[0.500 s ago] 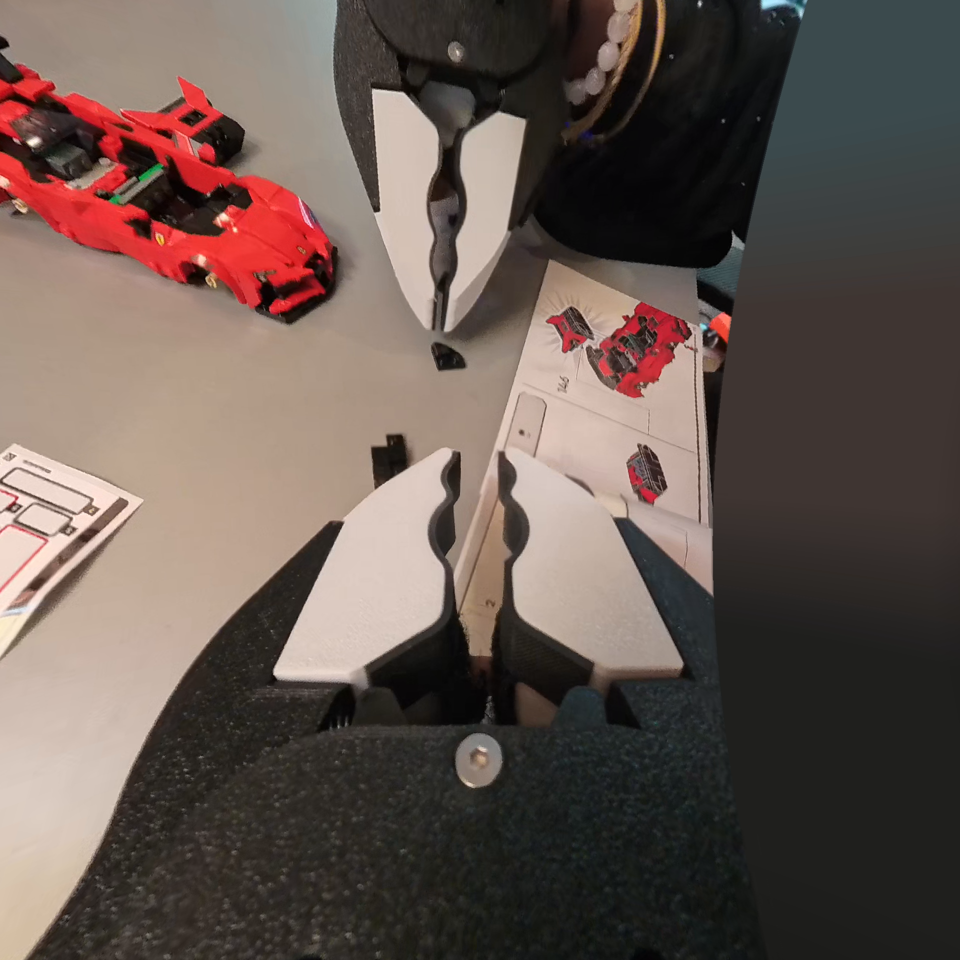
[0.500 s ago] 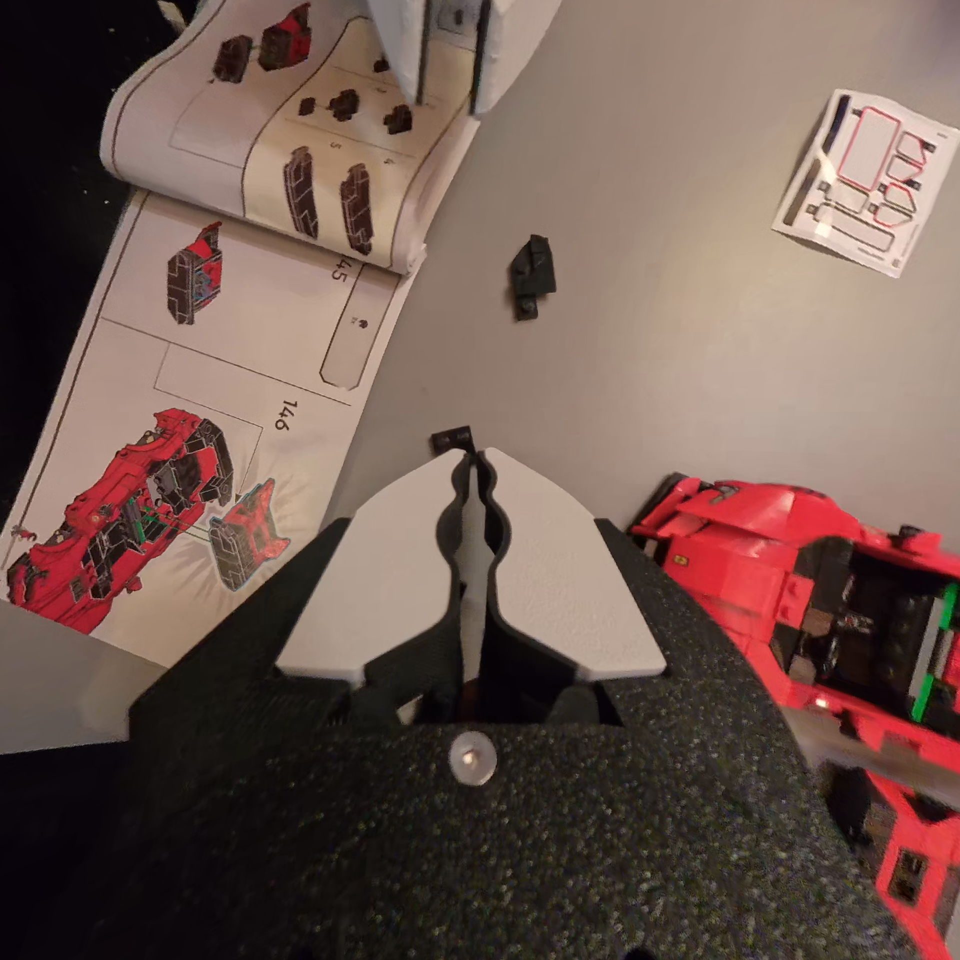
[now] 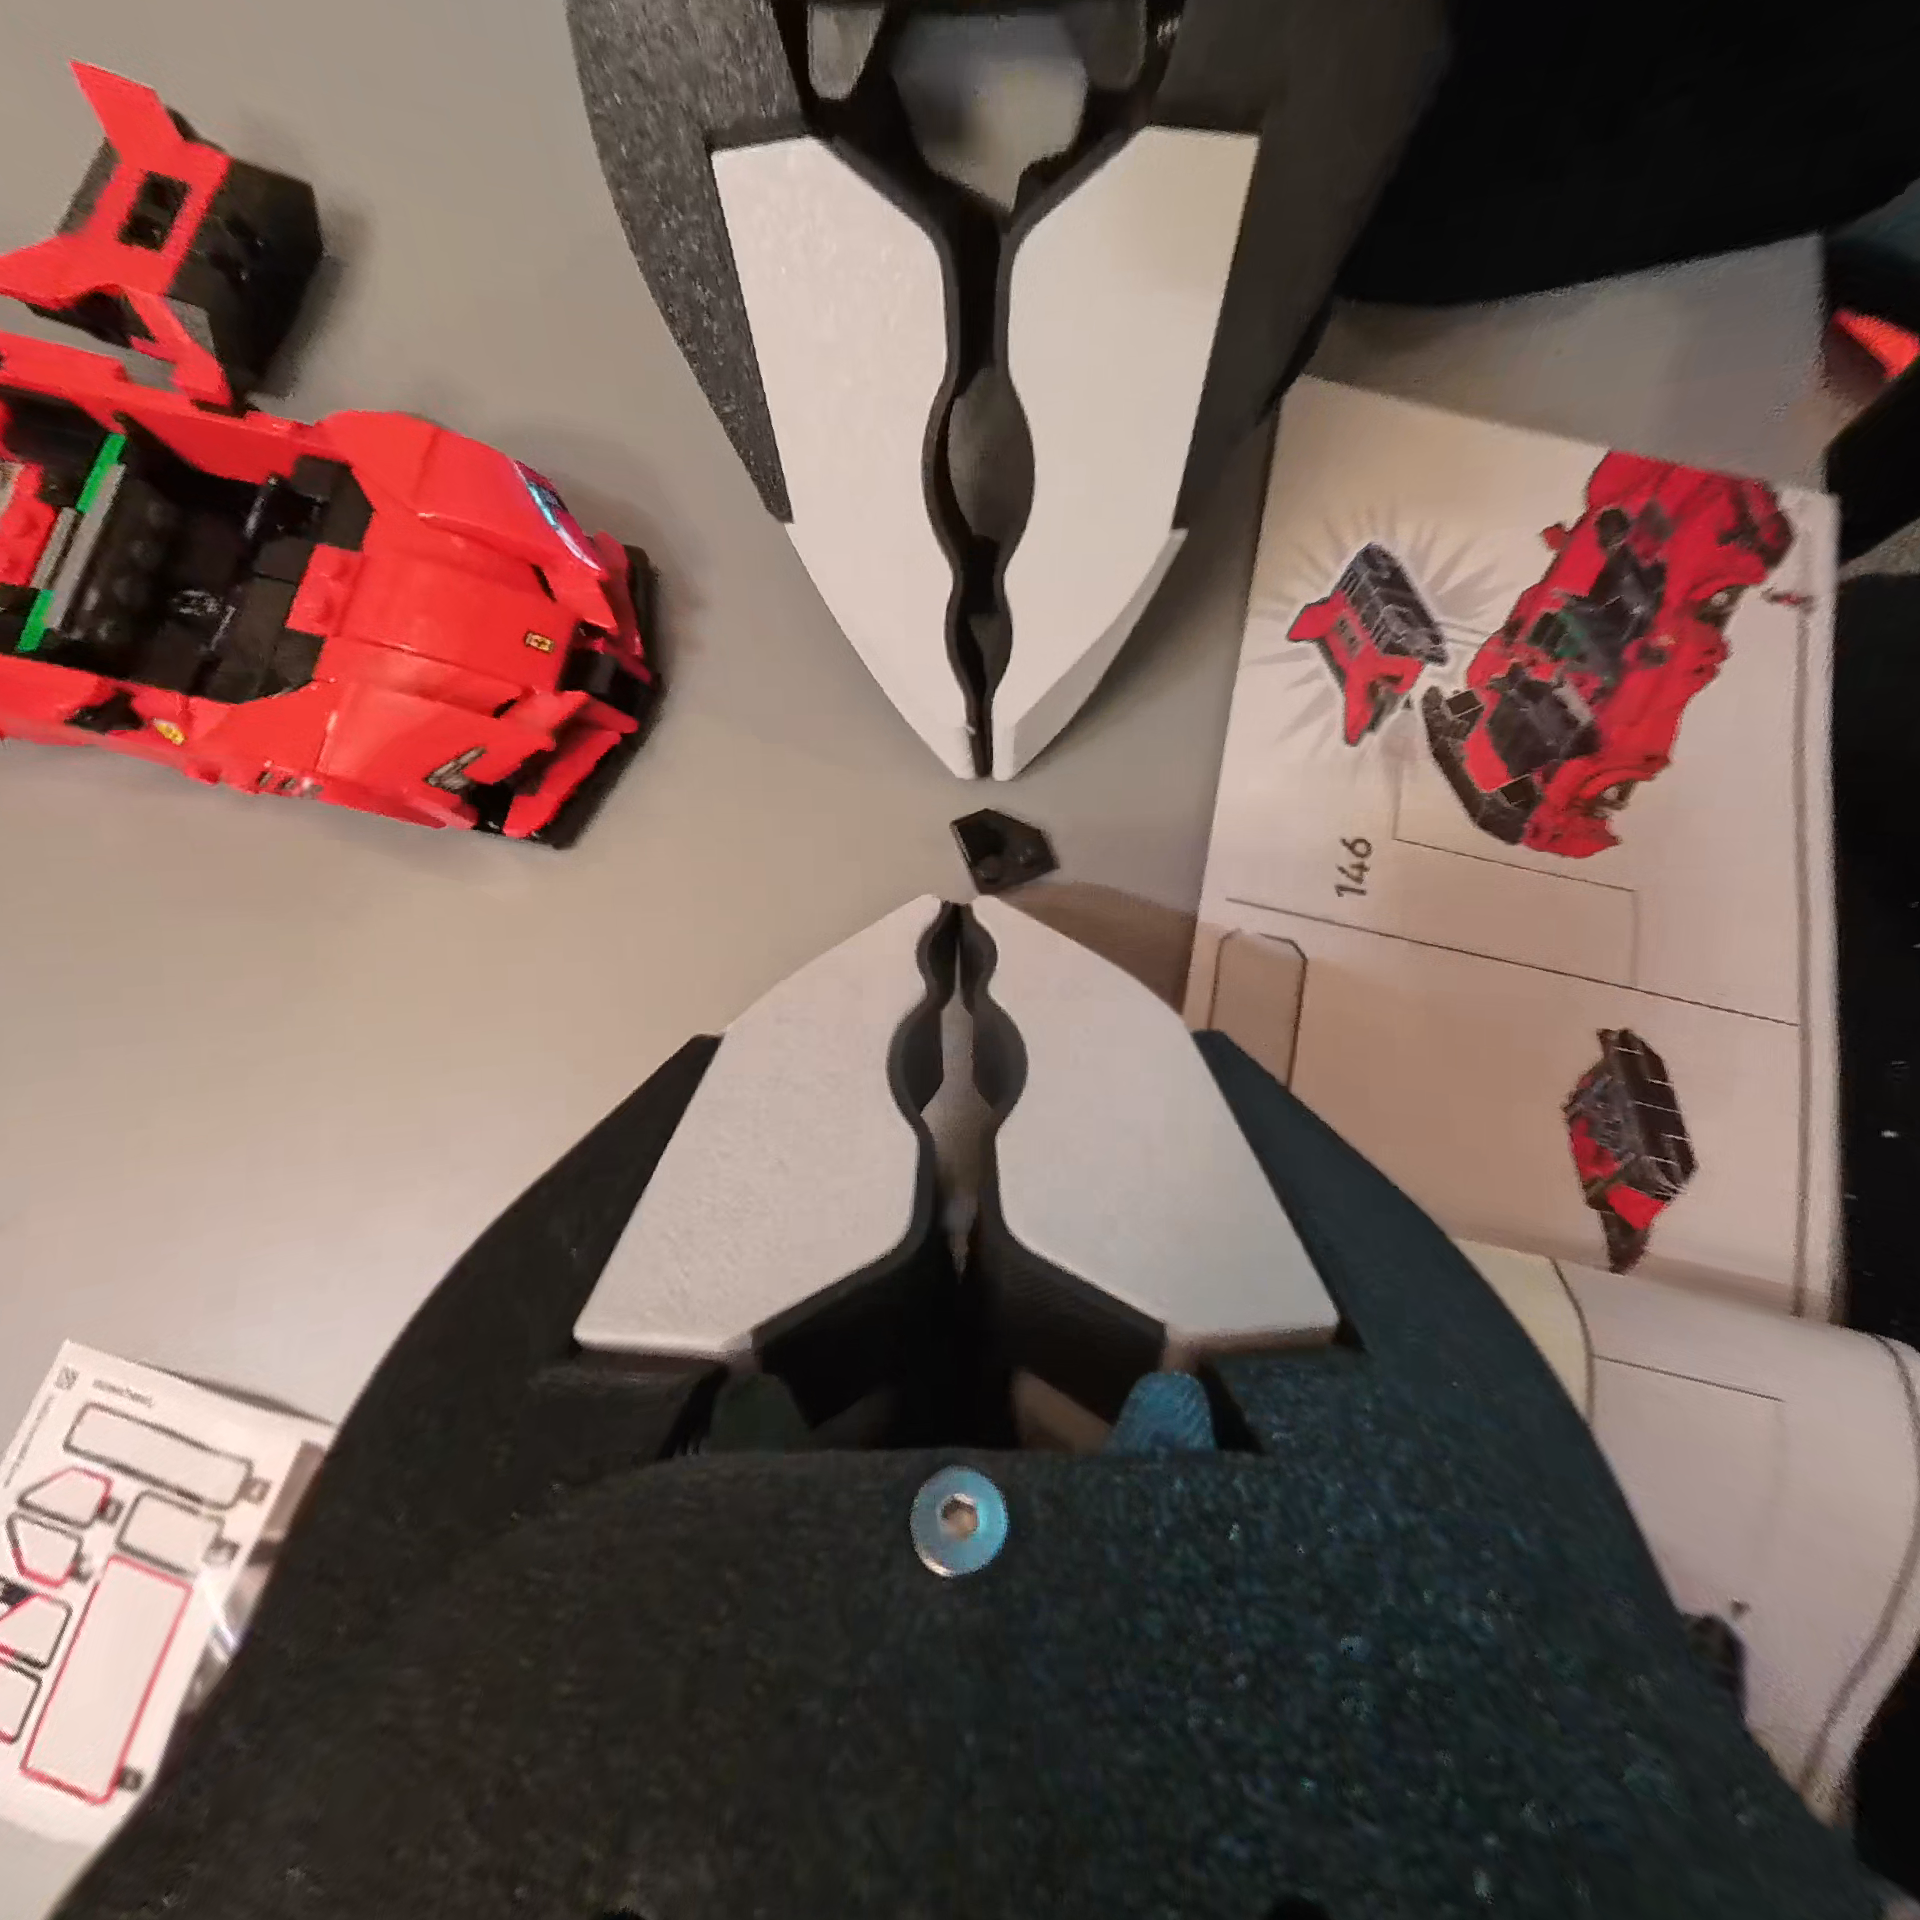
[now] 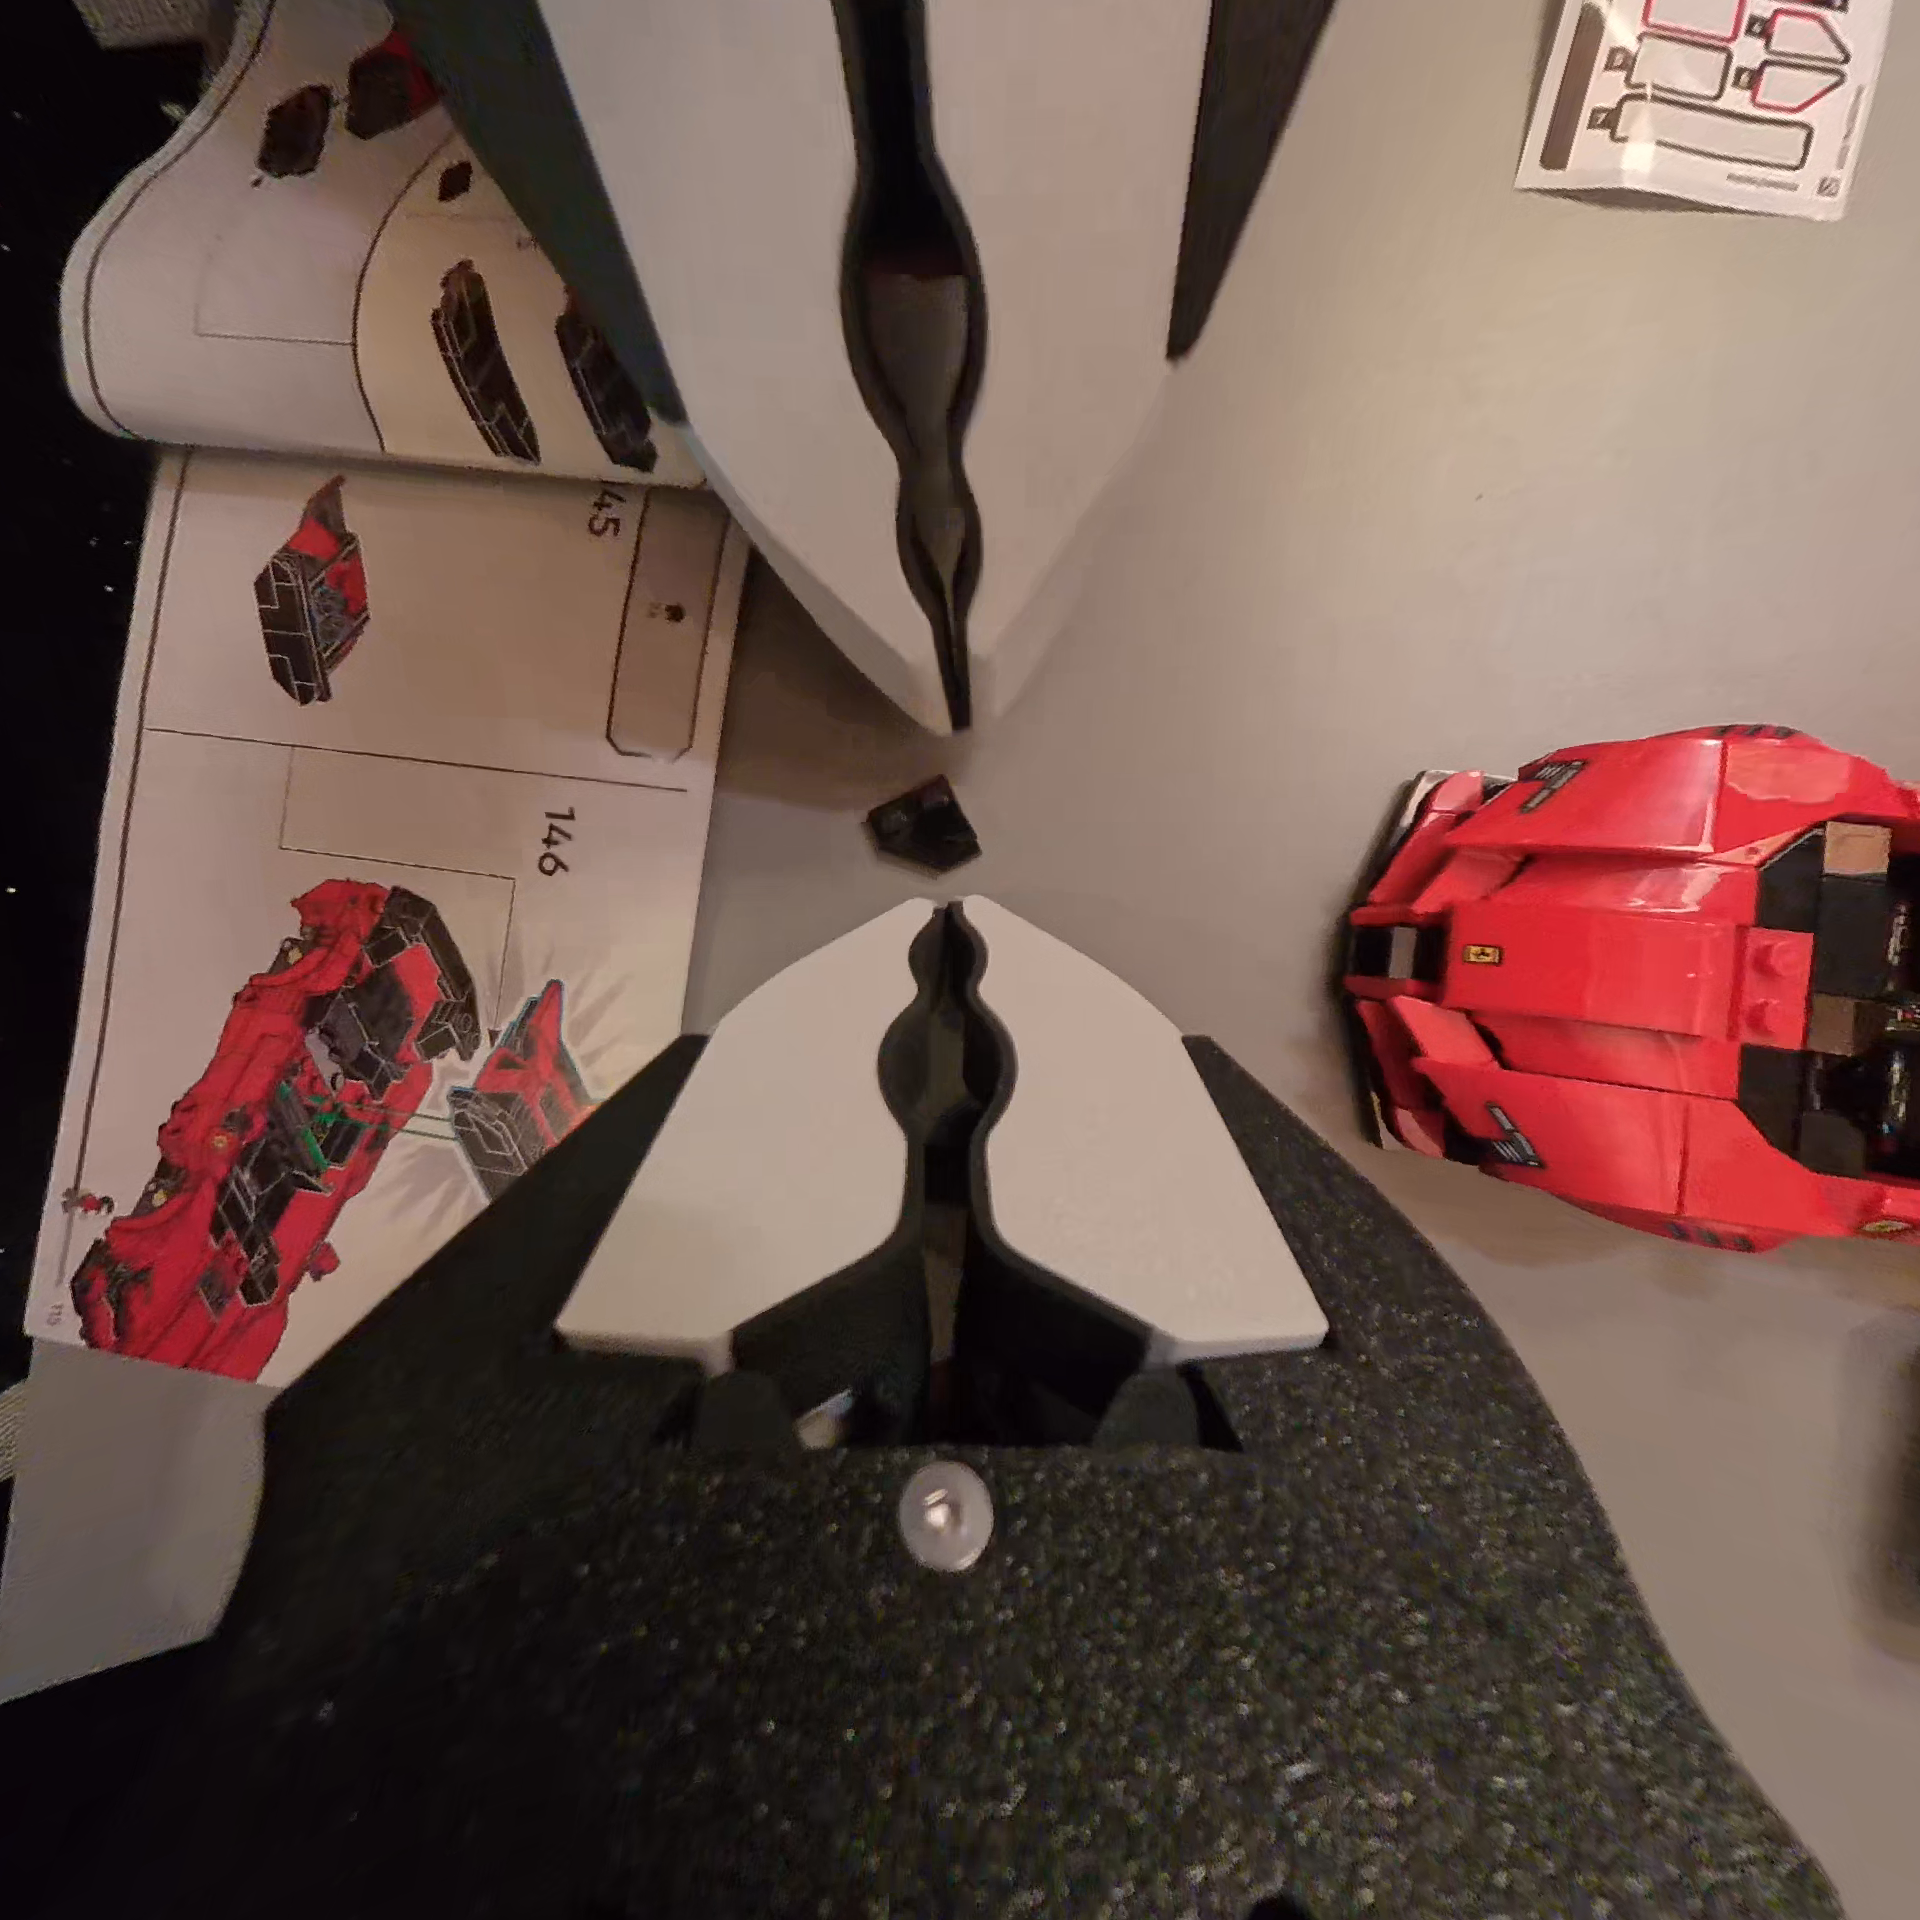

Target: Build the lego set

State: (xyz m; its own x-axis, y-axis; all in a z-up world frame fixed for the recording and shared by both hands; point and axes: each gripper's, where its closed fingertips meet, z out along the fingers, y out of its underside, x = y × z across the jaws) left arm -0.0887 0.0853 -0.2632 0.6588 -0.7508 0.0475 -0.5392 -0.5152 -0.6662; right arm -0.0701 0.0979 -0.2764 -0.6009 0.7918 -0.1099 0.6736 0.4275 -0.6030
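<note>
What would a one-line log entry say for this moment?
left hand-held gripper: shut | right hand-held gripper: shut | small black piece: loose on table, between tips

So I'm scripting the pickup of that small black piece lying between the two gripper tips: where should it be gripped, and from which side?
Judging from both views, the small black piece lies flat and low on the grey table. Come from straight above and pinch its two opposite side edges, since no tall face shows. The left gripper and right gripper look shut, so either must open first.

Narrow gap between left gripper (image 3: 954,906) and right gripper (image 3: 985,771), blocked by small black piece (image 3: 1004,850). Hemmed by red car (image 3: 312,613) one side, instruction booklet (image 3: 1507,831) the other
</note>
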